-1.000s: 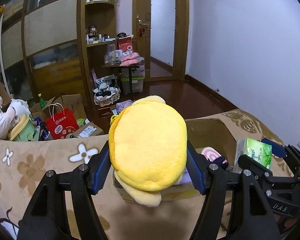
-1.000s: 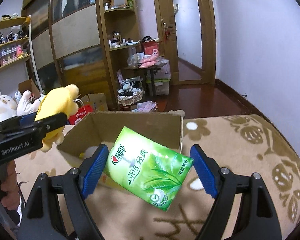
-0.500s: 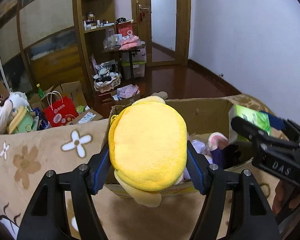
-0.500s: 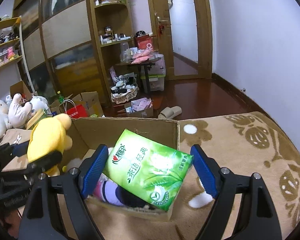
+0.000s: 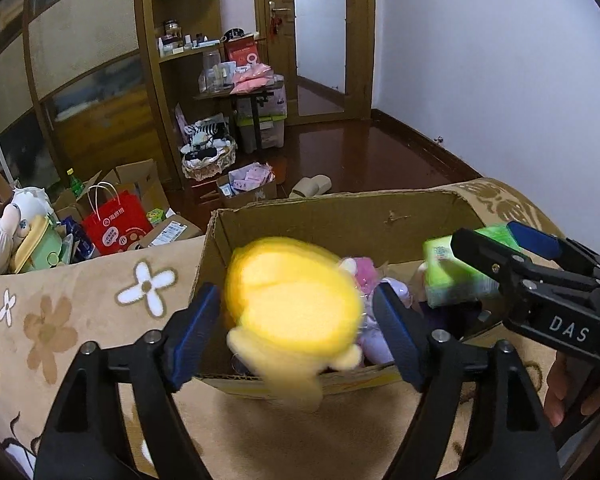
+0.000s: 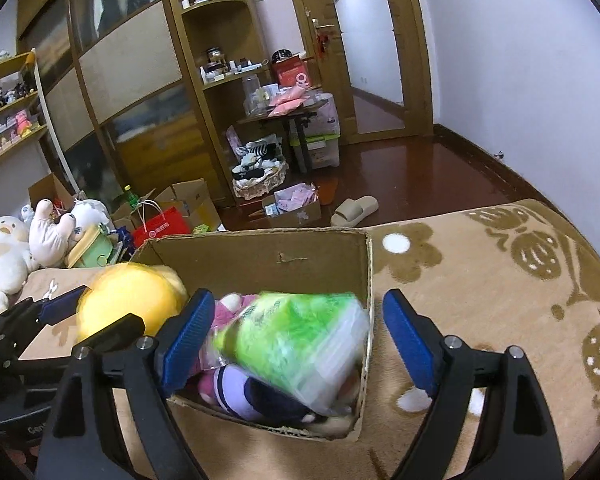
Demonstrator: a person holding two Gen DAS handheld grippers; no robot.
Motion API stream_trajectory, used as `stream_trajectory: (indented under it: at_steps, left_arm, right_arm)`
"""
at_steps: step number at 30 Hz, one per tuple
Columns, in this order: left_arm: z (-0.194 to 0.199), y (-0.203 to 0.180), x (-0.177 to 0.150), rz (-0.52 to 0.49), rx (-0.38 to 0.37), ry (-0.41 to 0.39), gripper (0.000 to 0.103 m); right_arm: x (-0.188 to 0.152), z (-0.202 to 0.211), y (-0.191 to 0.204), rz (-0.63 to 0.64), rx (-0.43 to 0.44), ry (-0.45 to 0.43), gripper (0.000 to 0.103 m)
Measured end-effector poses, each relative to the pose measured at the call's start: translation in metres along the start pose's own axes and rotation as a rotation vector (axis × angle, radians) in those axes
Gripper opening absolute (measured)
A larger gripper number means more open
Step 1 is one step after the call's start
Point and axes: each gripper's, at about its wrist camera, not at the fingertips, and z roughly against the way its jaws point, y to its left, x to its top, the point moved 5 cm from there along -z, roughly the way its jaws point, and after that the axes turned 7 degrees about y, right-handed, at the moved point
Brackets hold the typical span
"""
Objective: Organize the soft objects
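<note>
Underneath, a beige plush blanket patterned with flowers is spread, and an open corrugated cardboard box is set on it. Over the box, a rounded yellow plush toy is seen blurred between the opening, no-longer-pressing jaws of the left gripper. Likewise, a glossy green tissue pack is released by the opening right gripper, marked "DAS".

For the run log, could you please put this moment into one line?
left claw: opening, yellow plush dropping free | right claw: opening, green tissue pack falling | target: cardboard box
</note>
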Motion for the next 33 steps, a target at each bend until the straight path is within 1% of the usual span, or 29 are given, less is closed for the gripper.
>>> stream_trajectory:
  at_steps: [1,3,6,8,11,15,18,27,31,33]
  left_arm:
    - [0.000,0.000,0.000,-0.001,0.003,0.001,0.082]
    - [-0.001,-0.001,-0.001,-0.005,0.010,0.011,0.085]
    - [-0.001,-0.001,-0.002,-0.002,0.026,0.011,0.092]
    - [0.001,-0.002,-0.002,-0.003,0.038,0.011,0.092]
    - [0.004,-0.003,-0.002,-0.014,0.048,0.007,0.092]
    - [0.013,-0.005,-0.004,-0.025,0.065,-0.017,0.094]
    - [0.027,-0.005,-0.007,-0.024,0.079,-0.042,0.094]
    - [0.080,0.010,-0.010,0.035,0.064,-0.129,0.094]
    - [0.099,0.015,-0.013,0.032,0.056,-0.143,0.094]
    - [0.108,0.014,-0.015,0.018,0.066,-0.160,0.094]
  right_arm:
    - [0.000,0.000,0.000,0.001,-0.003,-0.004,0.098]
    - [0.000,0.002,-0.002,0.003,-0.013,-0.015,0.100]
    - [-0.001,0.006,-0.004,-0.010,-0.004,-0.015,0.101]
    - [-0.002,0.011,-0.005,-0.014,-0.007,-0.024,0.103]
    - [-0.004,0.021,-0.007,-0.013,-0.019,-0.051,0.103]
    - [-0.004,0.035,-0.009,-0.007,-0.028,-0.067,0.103]
    - [-0.005,0.047,-0.010,0.010,-0.046,-0.087,0.103]
    - [-0.013,0.096,-0.015,0.016,-0.074,-0.175,0.103]
    - [-0.015,0.116,-0.012,0.022,-0.075,-0.206,0.103]
    - [-0.016,0.126,-0.012,0.021,-0.072,-0.226,0.103]
